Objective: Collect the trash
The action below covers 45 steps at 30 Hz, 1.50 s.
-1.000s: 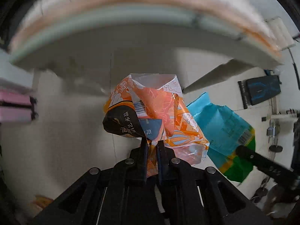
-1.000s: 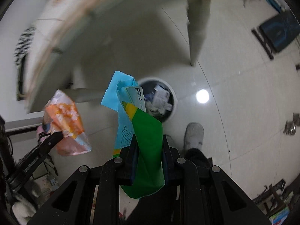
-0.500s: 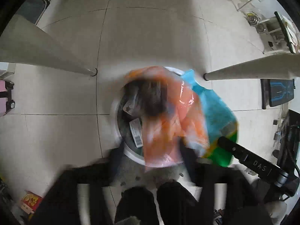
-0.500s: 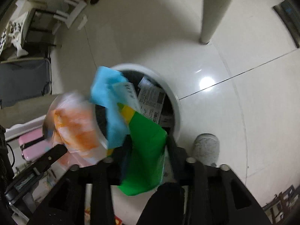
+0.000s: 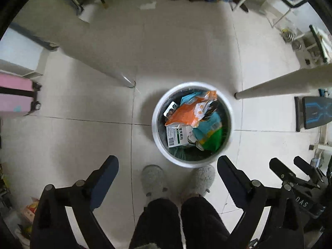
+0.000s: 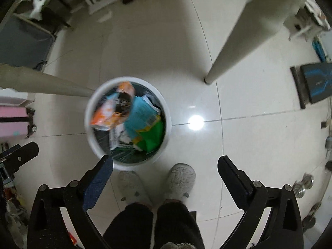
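Observation:
A round white trash bin [image 5: 157,132] stands on the tiled floor, seen from above; it also shows in the right wrist view [image 6: 88,128]. Inside lie an orange snack wrapper [image 5: 186,114], a blue and green wrapper [image 5: 211,137] and a white carton [image 5: 176,137]. The right wrist view shows the orange wrapper [image 6: 110,108] blurred and the blue and green wrapper [image 6: 145,124] beside it. My left gripper [image 5: 167,164] is open wide and empty above the bin's near rim. My right gripper [image 6: 165,164] is open wide and empty.
The person's grey slippers [image 5: 153,178] stand just before the bin. Table legs [image 5: 280,83] slant to the floor on both sides of it. A pink case [image 5: 14,97] is at the left, a black and blue device [image 5: 313,112] at the right, and stools and clutter lie beyond.
Both grippers swung from the table down over the bin and opened. The orange wrapper and the blue and green wrapper left the jaws and now lie in the bin.

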Each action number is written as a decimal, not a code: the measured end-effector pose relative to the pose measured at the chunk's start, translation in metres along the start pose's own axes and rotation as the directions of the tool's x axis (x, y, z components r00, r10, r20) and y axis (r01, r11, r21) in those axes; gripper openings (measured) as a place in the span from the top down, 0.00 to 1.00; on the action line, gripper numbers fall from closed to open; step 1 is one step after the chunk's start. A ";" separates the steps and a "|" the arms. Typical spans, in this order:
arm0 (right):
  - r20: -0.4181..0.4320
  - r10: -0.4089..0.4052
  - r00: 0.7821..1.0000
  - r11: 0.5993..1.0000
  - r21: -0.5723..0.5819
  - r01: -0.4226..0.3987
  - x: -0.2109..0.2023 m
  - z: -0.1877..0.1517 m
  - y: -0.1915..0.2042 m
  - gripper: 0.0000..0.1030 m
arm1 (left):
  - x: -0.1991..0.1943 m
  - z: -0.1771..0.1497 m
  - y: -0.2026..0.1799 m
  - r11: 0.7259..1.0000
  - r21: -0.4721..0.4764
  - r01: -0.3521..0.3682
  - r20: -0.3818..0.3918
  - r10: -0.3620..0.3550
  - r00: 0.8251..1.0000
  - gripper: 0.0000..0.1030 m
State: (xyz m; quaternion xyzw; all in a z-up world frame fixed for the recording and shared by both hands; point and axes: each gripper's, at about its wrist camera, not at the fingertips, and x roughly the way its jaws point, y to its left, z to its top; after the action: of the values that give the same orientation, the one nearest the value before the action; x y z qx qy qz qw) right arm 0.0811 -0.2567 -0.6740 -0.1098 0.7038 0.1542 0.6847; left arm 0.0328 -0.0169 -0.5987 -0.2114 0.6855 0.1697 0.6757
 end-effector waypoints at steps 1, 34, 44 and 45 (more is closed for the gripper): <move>0.010 -0.003 1.000 1.000 -0.005 0.003 -0.018 0.001 0.005 0.01 | -0.022 -0.005 0.001 1.000 -0.007 -0.003 0.013 0.003 1.000 0.06; 0.158 0.291 0.943 0.954 -0.124 -0.274 -0.556 -0.109 0.017 0.01 | -0.450 -0.128 -0.023 0.949 0.174 0.262 0.260 -0.301 0.918 0.06; 0.140 0.333 0.932 0.937 -0.161 -0.311 -0.576 -0.123 0.023 0.00 | -0.470 -0.143 -0.023 0.939 0.174 0.296 0.286 -0.335 0.898 0.06; 0.139 0.330 0.934 0.938 -0.162 -0.307 -0.576 -0.124 0.023 0.00 | -0.471 -0.144 -0.023 0.938 0.176 0.298 0.287 -0.338 0.896 0.05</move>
State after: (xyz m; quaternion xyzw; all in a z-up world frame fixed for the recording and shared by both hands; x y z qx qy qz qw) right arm -0.0203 -0.3132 -0.0956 -0.0279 0.6411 0.3199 0.6970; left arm -0.0794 -0.0830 -0.1228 -0.2474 0.5351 0.0439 0.8065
